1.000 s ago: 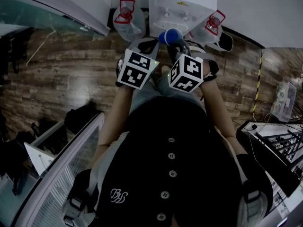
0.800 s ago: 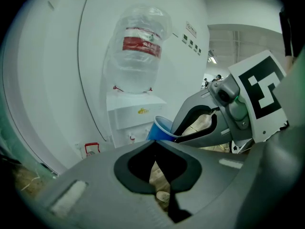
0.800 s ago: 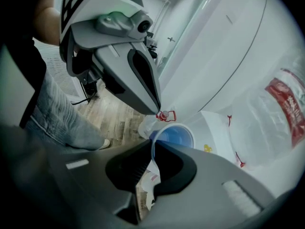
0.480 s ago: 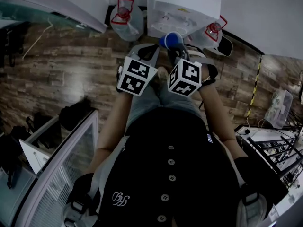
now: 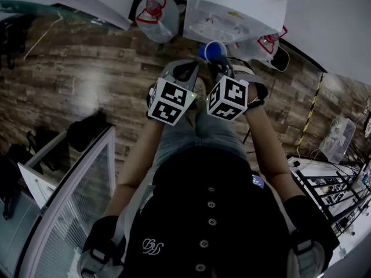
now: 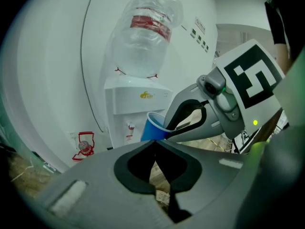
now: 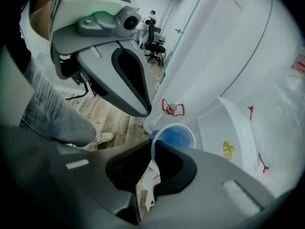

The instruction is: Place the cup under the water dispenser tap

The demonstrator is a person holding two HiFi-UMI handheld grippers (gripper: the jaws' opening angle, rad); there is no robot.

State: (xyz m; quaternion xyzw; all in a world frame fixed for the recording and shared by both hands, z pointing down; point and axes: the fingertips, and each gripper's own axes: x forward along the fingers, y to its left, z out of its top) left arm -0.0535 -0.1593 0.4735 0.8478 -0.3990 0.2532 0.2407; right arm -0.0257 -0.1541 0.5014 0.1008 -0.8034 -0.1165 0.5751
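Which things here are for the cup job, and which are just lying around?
For the job: blue cup, water dispenser, right gripper pinching the cup's rim.
Just lying about: spare bottle, second spare bottle, office chair.

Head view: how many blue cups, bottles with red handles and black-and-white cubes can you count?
blue cup: 1
bottles with red handles: 2
black-and-white cubes: 2
Total: 5
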